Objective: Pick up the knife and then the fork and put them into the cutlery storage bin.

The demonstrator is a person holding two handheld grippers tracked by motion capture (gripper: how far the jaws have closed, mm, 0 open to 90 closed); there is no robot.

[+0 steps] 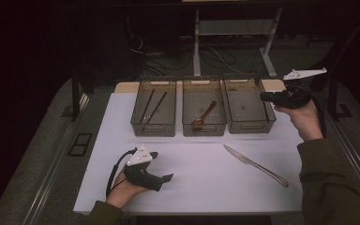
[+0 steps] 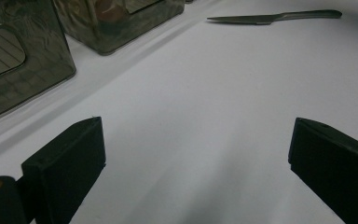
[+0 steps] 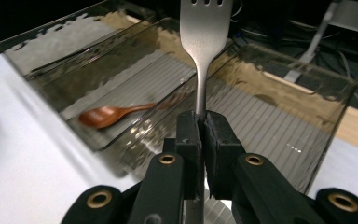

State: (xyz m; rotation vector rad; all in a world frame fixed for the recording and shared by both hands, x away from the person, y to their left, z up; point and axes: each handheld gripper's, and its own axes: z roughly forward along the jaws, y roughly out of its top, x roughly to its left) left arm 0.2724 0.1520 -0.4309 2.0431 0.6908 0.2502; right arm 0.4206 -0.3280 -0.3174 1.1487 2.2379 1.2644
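My right gripper [image 1: 264, 97] [image 3: 202, 122] is held up at the back right, over the right-hand edge of the right bin [image 1: 251, 126]. It is shut on the handle of a metal fork [image 3: 203, 42], whose tines point away from the camera above the bins. My left gripper [image 1: 163, 166] [image 2: 196, 130] rests low at the front left of the white table [image 1: 192, 168]; its jaws stand wide apart with nothing between them. A table knife [image 1: 255, 164] [image 2: 270, 17] lies flat at the front right.
Three clear bins stand in a row at the back. The left bin [image 1: 153, 129] holds dark chopsticks [image 1: 150, 107]; the middle bin [image 1: 204, 128] holds a wooden spoon [image 1: 205, 115] [image 3: 112, 113]. Dark floor, cables and table legs lie beyond the far edge.
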